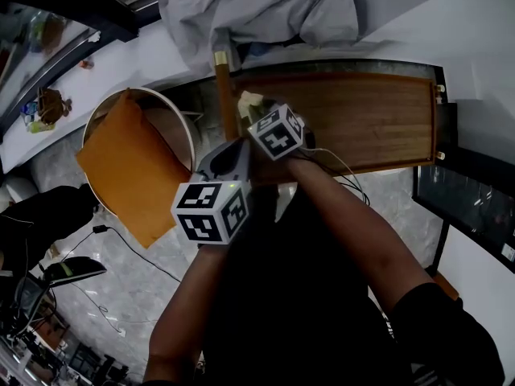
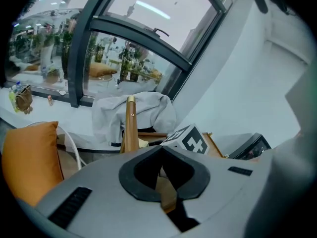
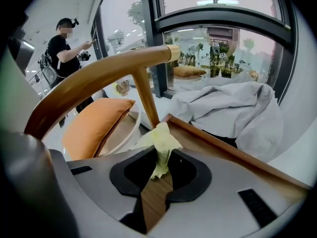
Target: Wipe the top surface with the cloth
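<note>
Yellowish cloth (image 3: 159, 139) is clamped by the outstretched right gripper (image 3: 161, 151) above the wooden top (image 1: 370, 119); left gripper (image 2: 161, 150) closed.

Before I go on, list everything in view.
Table top: one, brown wood, raised rim, ahead of the person.
Cloth: one, pale yellow-green, pinched over its left end.
Chair back: one, light wood, at that same end.
Cushion: one, orange, on the white seat, further left.
Fabric heap: one, pale grey, behind the table top.
Person: one, dark clothes, far background.
Left gripper: grey, jaws shut, empty.
Right gripper: grey, shut on the cloth.
</note>
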Tool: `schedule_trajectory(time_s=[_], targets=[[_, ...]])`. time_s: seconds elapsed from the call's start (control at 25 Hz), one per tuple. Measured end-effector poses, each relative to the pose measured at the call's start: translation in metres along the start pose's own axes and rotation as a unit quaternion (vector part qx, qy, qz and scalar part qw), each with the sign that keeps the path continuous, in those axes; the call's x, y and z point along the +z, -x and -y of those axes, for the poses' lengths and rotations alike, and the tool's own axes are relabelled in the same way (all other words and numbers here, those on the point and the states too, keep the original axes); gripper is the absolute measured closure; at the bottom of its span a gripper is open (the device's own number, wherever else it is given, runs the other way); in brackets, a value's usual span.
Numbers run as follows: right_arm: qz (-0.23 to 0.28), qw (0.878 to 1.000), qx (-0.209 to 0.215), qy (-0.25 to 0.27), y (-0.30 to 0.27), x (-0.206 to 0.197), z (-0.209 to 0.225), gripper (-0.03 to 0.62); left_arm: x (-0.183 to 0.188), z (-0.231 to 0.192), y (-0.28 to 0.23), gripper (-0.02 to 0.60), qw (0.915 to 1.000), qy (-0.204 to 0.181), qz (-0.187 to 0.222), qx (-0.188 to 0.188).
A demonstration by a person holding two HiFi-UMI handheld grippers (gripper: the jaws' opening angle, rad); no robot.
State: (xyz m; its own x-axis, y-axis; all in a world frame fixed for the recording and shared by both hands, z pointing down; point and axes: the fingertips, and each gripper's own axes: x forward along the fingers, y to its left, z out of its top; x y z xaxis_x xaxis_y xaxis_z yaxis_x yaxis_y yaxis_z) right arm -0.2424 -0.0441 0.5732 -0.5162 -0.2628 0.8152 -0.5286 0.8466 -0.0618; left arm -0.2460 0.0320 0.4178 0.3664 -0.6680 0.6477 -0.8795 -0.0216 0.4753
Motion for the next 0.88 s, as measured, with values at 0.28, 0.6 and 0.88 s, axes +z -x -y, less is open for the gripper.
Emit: schedule_trajectory(time_s=[0.28, 0.6, 0.88], targets=[[-0.001, 1.000, 0.004, 0.006, 0.011, -0.013, 0.022, 0.511, -0.002, 0.021, -0.015, 0.569, 0.9999, -0.003, -0.011, 0.002], [-0.008, 1.000, -0.001, -0.015, 0.036, -0.047, 0.061, 0.511, -0.018, 0.054, -0.043, 0.569, 0.9994, -0.014, -0.032, 0.005], [-0.013, 1.000, -0.020, -0.019, 0.064, -0.082, 0.108, 0.511, -0.021, 0.087, -0.073, 0.569, 0.9989, -0.025, -0.040, -0.001]])
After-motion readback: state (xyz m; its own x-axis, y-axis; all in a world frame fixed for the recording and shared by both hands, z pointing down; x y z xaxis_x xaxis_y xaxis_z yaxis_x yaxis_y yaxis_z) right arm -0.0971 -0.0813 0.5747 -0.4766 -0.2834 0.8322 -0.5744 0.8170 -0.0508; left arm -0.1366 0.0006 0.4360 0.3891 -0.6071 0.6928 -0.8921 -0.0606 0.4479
